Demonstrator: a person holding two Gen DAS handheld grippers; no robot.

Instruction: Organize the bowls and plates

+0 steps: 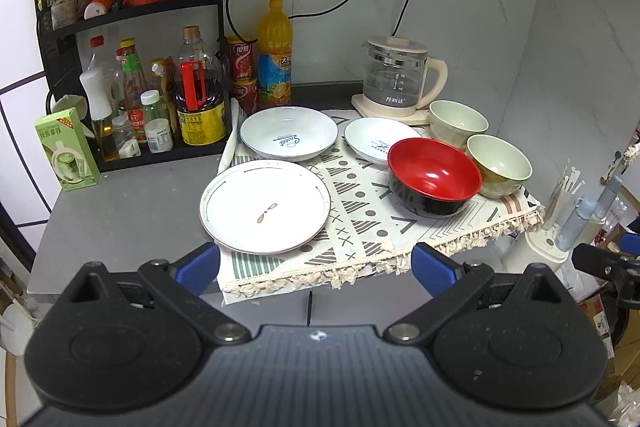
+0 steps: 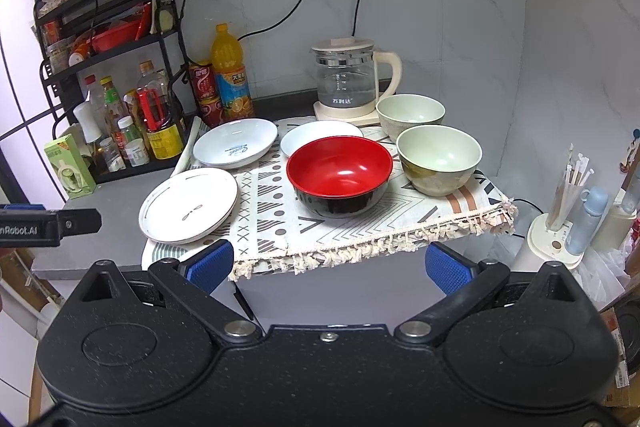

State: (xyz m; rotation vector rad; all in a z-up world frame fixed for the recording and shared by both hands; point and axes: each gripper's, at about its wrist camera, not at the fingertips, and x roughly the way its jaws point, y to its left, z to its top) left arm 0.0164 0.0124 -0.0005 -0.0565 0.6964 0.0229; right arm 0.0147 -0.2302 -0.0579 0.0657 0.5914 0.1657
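On a patterned cloth (image 1: 372, 223) lie a flat white plate (image 1: 265, 207) at the front left, a deep white plate with blue lettering (image 1: 289, 133) behind it and a smaller white plate (image 1: 376, 143) to its right. A red and black bowl (image 1: 434, 179) stands at the front right, with two pale green bowls (image 1: 499, 163) (image 1: 458, 119) beside and behind it. The same dishes show in the right wrist view: flat plate (image 2: 188, 205), red bowl (image 2: 339, 175), green bowls (image 2: 439, 157) (image 2: 411, 115). My left gripper (image 1: 316, 267) and right gripper (image 2: 328, 265) are open and empty, in front of the cloth's edge.
A glass kettle (image 1: 396, 79) stands at the back on its base. A black rack with bottles (image 1: 160, 99), cans and an orange juice bottle (image 1: 274, 55) fills the left. A green box (image 1: 66, 151) stands on the grey counter (image 1: 120, 219). A straw holder (image 2: 560, 227) stands to the right.
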